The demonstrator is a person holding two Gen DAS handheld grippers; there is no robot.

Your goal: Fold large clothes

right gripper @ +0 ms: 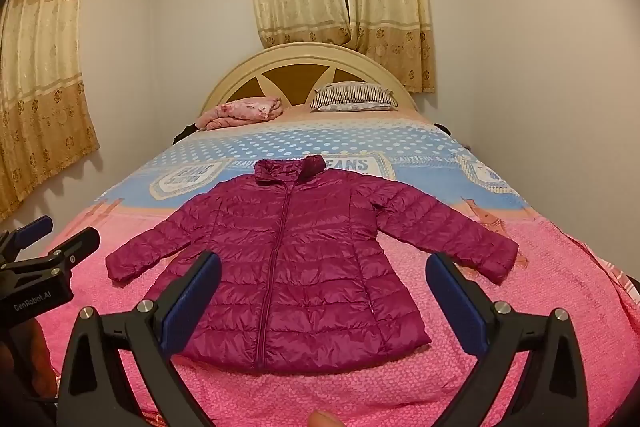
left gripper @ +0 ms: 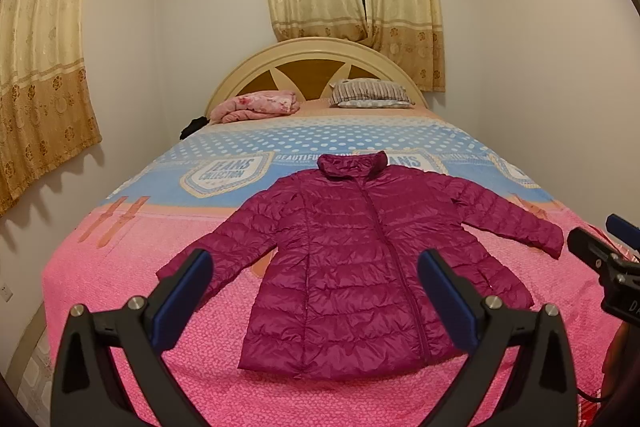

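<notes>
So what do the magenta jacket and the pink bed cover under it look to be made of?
Jacket: looks like thin synthetic shell, probably nylon or polyester, over padded filling; it has a glossy sheen and stitched horizontal puffed channels. Bed cover: seems a soft matte plush or fleece; its surface is nubbly and shows no shine. Exact fibre can't be told.

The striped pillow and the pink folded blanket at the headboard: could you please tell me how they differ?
The striped pillow is dark-and-pale striped; the pink folded blanket is floral pink. The pillow lies as one flat cushion on the right, the blanket bundled in folds on the left. Both rest by the headboard.
</notes>
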